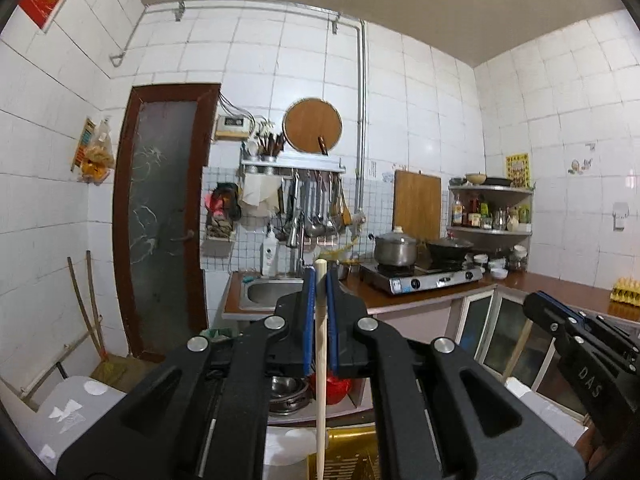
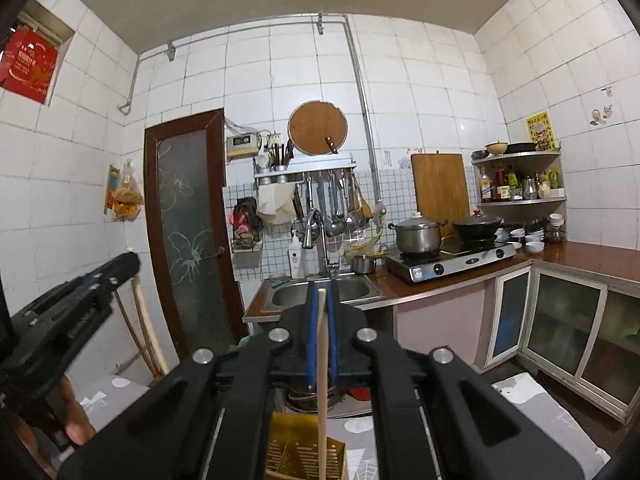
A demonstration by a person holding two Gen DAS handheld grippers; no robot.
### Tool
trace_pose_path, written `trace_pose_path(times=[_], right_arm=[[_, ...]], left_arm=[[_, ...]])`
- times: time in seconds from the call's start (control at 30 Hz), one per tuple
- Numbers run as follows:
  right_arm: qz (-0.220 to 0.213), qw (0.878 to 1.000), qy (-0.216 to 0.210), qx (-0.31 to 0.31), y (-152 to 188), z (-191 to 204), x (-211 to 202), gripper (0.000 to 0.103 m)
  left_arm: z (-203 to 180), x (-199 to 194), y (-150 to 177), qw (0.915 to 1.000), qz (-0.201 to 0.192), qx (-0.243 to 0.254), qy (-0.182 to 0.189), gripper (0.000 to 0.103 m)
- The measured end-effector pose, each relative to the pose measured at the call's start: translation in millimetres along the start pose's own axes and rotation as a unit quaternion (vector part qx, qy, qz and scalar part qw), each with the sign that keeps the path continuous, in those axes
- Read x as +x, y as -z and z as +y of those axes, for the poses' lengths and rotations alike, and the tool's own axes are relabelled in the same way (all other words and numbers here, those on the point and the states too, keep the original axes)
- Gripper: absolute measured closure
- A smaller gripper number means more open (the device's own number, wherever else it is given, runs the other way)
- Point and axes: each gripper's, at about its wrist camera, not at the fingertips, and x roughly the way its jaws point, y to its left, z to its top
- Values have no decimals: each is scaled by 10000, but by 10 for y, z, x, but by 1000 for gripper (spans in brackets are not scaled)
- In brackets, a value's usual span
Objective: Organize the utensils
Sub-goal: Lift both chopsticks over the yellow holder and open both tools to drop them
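Pale wooden chopstick (image 1: 320,360), blue-padded black tool (image 1: 320,276), golden slotted holder (image 2: 305,454)

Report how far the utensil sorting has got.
Nothing looks finished yet. In hand: the left tool is shut on one pale chopstick, and the right tool is shut on another chopstick, both upright. Left to do: drop them into the yellow slotted holder below; its contents are hidden.

Chopstick (image 1: 320,344) between hand-held gripper (image 1: 320,276) pads
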Motion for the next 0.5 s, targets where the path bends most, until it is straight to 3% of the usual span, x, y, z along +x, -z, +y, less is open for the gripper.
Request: trace_pose_path(times=[0.23,0.4,0.47,0.5], right_arm=[[441,9990,-67,38,415,-35,432,98],[1032,9946,-125,50,747,-99,626,97],[1164,9928,-239,130,794,-143,640,97],[1242,9919,-237,151,812,-172,616,97]], left_arm=[[-61,530,614,9981,616,39,7,98],[27,637,918,9944,1049,102,-59,98],[144,586,915,9929,1183,-22,-150,89],[192,548,892,9921,1238,-90,-195,75]])
